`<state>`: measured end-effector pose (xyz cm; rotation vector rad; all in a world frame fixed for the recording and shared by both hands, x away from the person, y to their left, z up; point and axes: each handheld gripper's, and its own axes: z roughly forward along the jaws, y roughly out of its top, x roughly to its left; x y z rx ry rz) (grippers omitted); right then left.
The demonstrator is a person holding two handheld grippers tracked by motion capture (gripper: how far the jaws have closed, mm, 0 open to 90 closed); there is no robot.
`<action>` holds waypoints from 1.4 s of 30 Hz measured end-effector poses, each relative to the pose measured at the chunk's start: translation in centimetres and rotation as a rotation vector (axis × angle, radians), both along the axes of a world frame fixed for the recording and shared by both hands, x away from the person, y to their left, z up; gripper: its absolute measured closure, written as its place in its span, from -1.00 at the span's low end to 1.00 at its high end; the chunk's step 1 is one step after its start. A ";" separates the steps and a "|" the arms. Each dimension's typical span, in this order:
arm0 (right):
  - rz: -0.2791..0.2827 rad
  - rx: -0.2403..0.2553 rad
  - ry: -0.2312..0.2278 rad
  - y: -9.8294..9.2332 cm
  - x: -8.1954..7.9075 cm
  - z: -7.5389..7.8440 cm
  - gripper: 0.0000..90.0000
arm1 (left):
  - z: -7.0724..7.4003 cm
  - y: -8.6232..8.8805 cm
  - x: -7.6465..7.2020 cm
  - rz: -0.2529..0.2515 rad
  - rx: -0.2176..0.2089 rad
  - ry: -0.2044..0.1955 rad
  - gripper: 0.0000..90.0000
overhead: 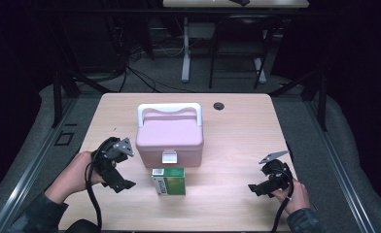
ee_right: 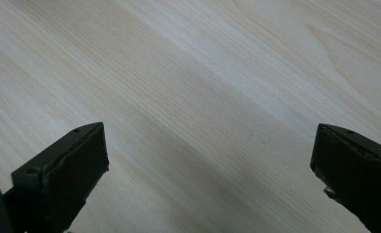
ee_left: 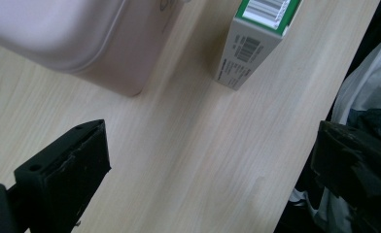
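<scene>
A pink lidded box [overhead: 169, 136] with a white handle and a white front latch stands in the middle of the wooden table [overhead: 237, 126]. Just in front of it lies a small green and white carton [overhead: 168, 181]. My left gripper [overhead: 122, 171] is held left of the carton, open, with nothing between its jaws. In the left gripper view the carton [ee_left: 254, 43] and the pink box [ee_left: 77, 39] lie ahead of the jaws. My right gripper [overhead: 257, 188] is at the table's front right, open over bare wood [ee_right: 203, 97].
A small dark grommet hole [overhead: 219, 106] sits near the table's far edge. Beyond the table are a second desk's legs [overhead: 185, 48] and cables on a grey floor. Black frame rails run along both sides of the table.
</scene>
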<state>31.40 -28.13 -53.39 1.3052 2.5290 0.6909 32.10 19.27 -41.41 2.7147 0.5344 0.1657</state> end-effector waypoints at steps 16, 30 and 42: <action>0.005 0.001 0.009 0.1 0.0 0.0 -1.00 | 1.8 -4.8 0.4 -0.135 0.059 -0.002 -0.98; 0.008 0.012 0.011 0.2 0.0 0.0 -1.00 | 1.0 -9.0 0.6 -0.251 0.098 0.028 -0.98; 0.009 0.010 0.016 0.3 0.0 -0.1 -1.00 | 0.2 -11.4 1.0 -0.317 0.161 0.034 -0.62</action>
